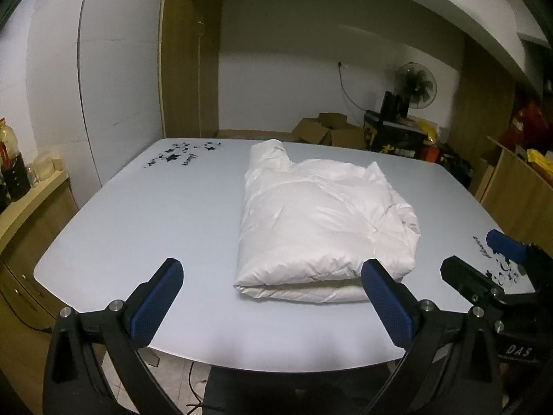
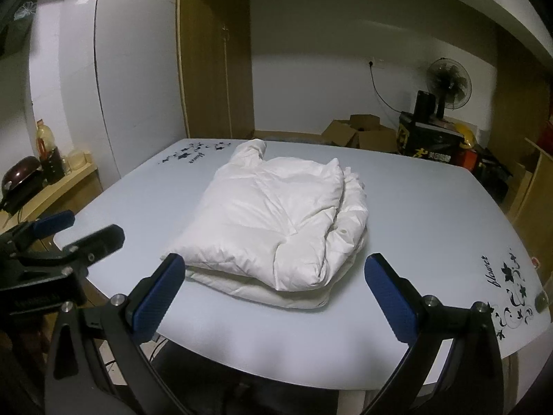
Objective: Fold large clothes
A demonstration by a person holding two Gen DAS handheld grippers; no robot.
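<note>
A white puffy jacket (image 1: 318,218) lies folded into a thick bundle on the pale blue table (image 1: 155,214), with one sleeve end pointing to the far edge. It also shows in the right wrist view (image 2: 276,224). My left gripper (image 1: 273,276) is open and empty, held near the table's front edge just in front of the bundle. My right gripper (image 2: 273,273) is open and empty, also just in front of the bundle. The right gripper shows at the right of the left wrist view (image 1: 484,259), and the left gripper at the left of the right wrist view (image 2: 69,231).
The table (image 2: 432,214) has black flower prints at its corners (image 2: 511,276). A side counter with bottles (image 2: 48,152) stands to the left. Cardboard boxes (image 1: 328,131), a fan (image 1: 414,84) and clutter stand behind the table. A wooden cabinet (image 1: 518,190) is at the right.
</note>
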